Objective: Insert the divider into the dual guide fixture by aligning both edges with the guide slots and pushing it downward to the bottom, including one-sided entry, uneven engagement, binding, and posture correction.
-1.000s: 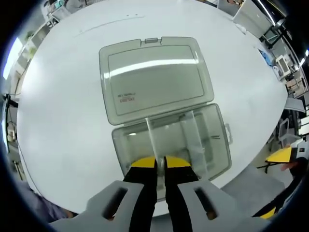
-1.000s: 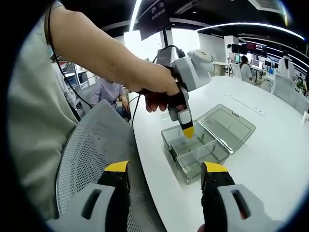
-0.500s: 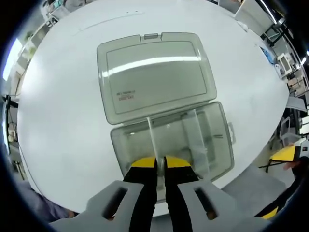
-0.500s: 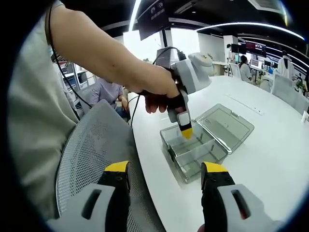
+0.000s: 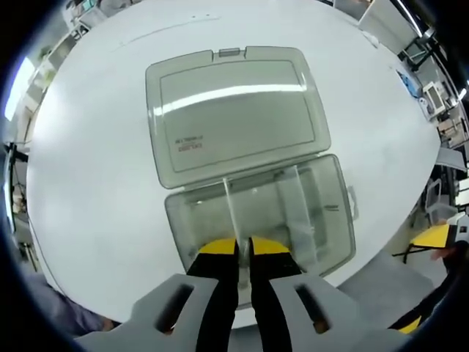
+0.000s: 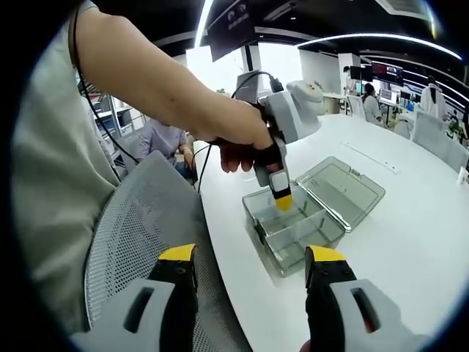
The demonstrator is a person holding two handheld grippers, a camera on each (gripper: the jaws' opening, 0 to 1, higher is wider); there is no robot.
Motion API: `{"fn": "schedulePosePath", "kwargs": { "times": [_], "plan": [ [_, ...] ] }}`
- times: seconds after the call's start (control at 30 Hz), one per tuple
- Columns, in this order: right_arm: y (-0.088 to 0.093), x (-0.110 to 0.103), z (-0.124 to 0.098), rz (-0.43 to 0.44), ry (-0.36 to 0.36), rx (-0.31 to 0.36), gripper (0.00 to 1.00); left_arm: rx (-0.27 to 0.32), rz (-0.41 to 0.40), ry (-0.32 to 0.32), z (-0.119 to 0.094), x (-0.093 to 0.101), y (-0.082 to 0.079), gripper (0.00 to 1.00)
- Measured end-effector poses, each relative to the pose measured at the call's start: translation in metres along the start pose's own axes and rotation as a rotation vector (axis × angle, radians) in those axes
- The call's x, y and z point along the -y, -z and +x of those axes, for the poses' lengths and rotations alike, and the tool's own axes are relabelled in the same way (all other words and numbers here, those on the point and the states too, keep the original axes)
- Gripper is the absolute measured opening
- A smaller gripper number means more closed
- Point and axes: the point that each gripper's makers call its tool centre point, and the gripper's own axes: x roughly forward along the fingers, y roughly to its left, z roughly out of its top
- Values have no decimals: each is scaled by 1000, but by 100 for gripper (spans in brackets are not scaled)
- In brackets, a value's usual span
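The left gripper (image 5: 243,248) is clenched on a thin clear plastic divider (image 5: 230,213), standing upright inside the clear plastic box (image 5: 333,213) directly below its jaws, on the white table (image 5: 88,183). The right gripper (image 6: 249,275) hangs released, well apart. Judged mid-insertion: next, level both edges, then press down.

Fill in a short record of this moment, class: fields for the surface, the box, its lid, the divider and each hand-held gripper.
surface: white table
box: clear plastic box, near the table's edge
lid: hinged lid, open, lying flat
divider: clear divider, standing upright in the box
left hand-held gripper: shut on the divider's top edge
right hand-held gripper: open, holding nothing, away from the box
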Motion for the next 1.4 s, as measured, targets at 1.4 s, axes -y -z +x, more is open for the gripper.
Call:
{"fn": "schedulePosePath", "kwargs": {
  "times": [1.4],
  "plan": [
    [1,0,2,-3,-12,-2,56,-51,-30,-47,-10,-1,-4,2]
  ]
}}
